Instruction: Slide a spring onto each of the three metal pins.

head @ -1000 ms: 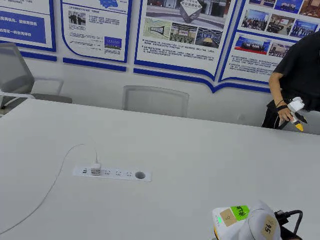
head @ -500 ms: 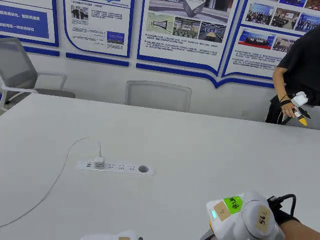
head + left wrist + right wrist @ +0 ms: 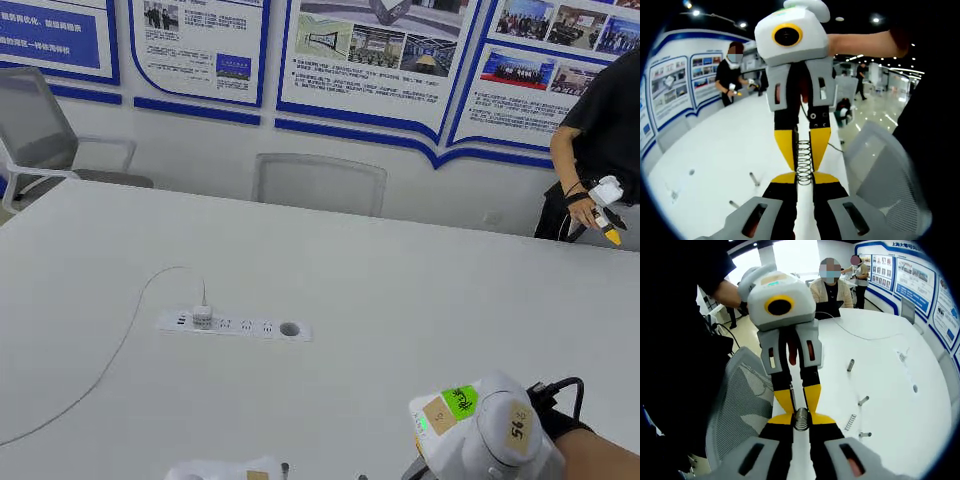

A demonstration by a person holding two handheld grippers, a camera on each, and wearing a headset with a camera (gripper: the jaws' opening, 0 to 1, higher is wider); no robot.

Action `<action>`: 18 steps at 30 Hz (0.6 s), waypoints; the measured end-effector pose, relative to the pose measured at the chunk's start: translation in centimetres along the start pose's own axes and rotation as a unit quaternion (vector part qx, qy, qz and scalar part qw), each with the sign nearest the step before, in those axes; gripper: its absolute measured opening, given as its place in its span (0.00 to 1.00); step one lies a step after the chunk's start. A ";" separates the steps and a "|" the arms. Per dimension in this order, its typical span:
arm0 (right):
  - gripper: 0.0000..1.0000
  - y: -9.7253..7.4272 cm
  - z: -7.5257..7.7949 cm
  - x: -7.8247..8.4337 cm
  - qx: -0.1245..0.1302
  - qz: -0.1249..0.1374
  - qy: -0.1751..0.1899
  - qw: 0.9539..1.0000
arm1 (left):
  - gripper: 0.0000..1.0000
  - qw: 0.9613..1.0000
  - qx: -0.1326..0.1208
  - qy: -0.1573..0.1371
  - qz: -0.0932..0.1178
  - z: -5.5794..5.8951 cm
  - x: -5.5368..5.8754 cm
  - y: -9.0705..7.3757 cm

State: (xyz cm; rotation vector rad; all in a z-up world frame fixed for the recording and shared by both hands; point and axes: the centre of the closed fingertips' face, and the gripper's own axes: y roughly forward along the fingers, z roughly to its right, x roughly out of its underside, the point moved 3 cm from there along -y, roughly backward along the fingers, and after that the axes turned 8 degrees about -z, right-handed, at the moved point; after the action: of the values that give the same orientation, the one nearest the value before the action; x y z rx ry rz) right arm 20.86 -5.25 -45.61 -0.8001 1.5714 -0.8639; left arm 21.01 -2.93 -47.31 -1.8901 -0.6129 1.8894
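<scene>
In the left gripper view my left gripper point(image 3: 805, 178) and my right gripper point(image 3: 802, 145) meet tip to tip above the table's near edge. A steel spring point(image 3: 804, 162) runs lengthwise between their yellow fingertips. The right gripper view shows that spring point(image 3: 801, 419) end-on, with my right gripper point(image 3: 802, 419) shut on it. A thin metal pin point(image 3: 792, 397) leads from it into the closed left gripper point(image 3: 799, 396). Two more pins point(image 3: 863, 400) point(image 3: 865, 434) lie on the white table beside two loose springs point(image 3: 850, 365) point(image 3: 850, 422).
A white power strip point(image 3: 235, 326) with a plugged-in cable point(image 3: 120, 345) sits mid-table. Grey chairs point(image 3: 320, 185) stand along the far side. A person point(image 3: 600, 130) holding grippers stands at the far right. A mesh chair point(image 3: 885, 170) is close behind my grippers.
The head camera has tilted down a little. The right gripper's white housing rose further into view and shifted left, and the top of the left gripper appeared at the bottom edge.
</scene>
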 end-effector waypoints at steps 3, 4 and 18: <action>0.13 0.4 0.1 0.2 -0.001 0.000 0.007 1.000 | 0.11 1.000 0.000 -0.007 -0.004 0.0 0.5 0.1; 0.13 0.6 0.1 0.3 -0.002 0.000 0.009 1.000 | 0.11 1.000 0.000 -0.009 -0.005 0.1 0.6 0.1; 0.12 2.5 0.0 1.9 -0.009 -0.015 0.027 0.999 | 0.16 0.998 -0.005 -0.059 -0.024 0.3 3.7 0.3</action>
State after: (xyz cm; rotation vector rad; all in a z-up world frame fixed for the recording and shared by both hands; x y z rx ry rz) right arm 20.44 -5.62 -48.72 -0.8214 1.6194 -0.9019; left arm 20.69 -1.09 -50.57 -1.7624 -0.6994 1.9803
